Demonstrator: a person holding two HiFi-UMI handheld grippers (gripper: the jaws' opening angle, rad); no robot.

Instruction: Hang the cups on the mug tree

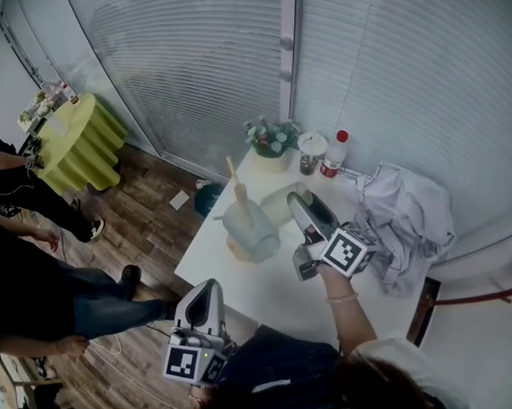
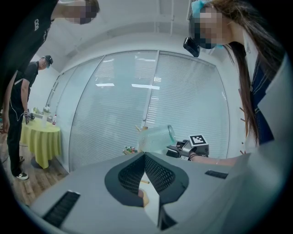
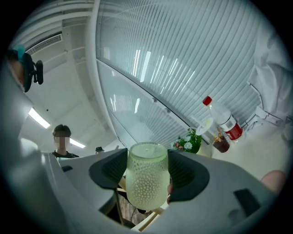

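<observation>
Two cups: my right gripper (image 3: 147, 170) clamps the pale green cup (image 3: 146, 187) between its fingers. Just beyond those fingertips stands the mug tree (image 1: 237, 189), a blue cup (image 1: 253, 231) against it. My left gripper (image 2: 144, 165) is pressed closed on nothing.

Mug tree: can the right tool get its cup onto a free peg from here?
Probably yes: the right tool, shut on the pale green cup, sits right beside the mug tree, whose top peg looks bare.
</observation>
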